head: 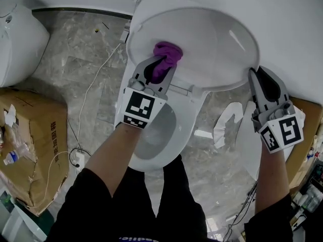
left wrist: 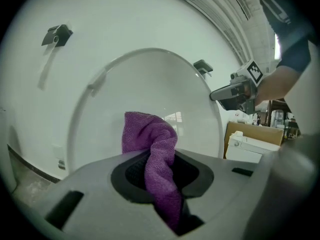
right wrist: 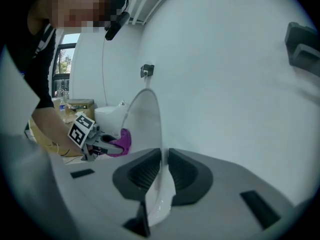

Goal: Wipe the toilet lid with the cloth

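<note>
Left gripper is clamped on the purple cloth, whose bunched end looks pressed to the raised lid, left of its middle. Right gripper pinches the lid's right rim, jaws nearly together. The risks: only a narrow twist of cloth sits in the jaws, so a hard stroke could drag it out. Push too firmly and the rim may slip free, letting the lid swing.

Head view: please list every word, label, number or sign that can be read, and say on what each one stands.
Cardboard box: red printed characters down its side, too blurred to read.
Person's dark clothing: white letters at the picture's bottom edge, cut off, not readable.
Left gripper and right gripper: black-and-white square markers only, no letters.
No text here is clear enough to quote.
</note>
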Demonstrator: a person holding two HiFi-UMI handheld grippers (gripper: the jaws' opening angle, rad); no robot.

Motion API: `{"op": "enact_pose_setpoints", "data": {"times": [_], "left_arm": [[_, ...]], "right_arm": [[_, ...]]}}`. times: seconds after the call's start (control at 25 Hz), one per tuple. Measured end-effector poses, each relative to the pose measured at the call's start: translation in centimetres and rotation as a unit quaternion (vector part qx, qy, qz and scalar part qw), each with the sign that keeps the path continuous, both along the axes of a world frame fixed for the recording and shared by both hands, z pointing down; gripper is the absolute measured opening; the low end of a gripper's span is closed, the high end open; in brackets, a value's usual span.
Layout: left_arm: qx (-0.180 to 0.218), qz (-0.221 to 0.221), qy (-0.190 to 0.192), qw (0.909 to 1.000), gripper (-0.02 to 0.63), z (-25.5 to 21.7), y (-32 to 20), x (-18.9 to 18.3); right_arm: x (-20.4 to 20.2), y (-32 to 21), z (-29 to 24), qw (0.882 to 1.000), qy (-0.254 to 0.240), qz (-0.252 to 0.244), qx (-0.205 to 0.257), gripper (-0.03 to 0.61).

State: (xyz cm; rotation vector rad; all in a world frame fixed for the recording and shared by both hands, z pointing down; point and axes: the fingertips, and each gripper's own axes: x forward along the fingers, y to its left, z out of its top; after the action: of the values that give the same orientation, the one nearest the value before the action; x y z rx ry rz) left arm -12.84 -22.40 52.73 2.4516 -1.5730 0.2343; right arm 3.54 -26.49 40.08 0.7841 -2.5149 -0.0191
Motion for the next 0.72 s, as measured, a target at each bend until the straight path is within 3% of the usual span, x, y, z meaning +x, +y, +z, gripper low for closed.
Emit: {"op": "enact_pose_setpoints", "data": {"times": [0.24,0.52,0.72], "left_arm": [[0.006,0.003,-0.013,0.9999,0.087,0.6,0.5,-3.6],[-0.001,-0.062,-0.006,0.998,0.087,1.8,1.1,-7.5],[-0.007,-0.099,0.017,0.9949,0.087,3.1,0.9,-5.1]], "right_arm": [[0.0,-0.1,0.0,0.999,0.004,0.038,0.01,0.032],[0.1,-0.1,-0.2,0.999,-0.014,0.036,0.012,0.034],[0.0,0.0,-0.1,0.999,-0.03,0.009,0.012,0.034]]}}
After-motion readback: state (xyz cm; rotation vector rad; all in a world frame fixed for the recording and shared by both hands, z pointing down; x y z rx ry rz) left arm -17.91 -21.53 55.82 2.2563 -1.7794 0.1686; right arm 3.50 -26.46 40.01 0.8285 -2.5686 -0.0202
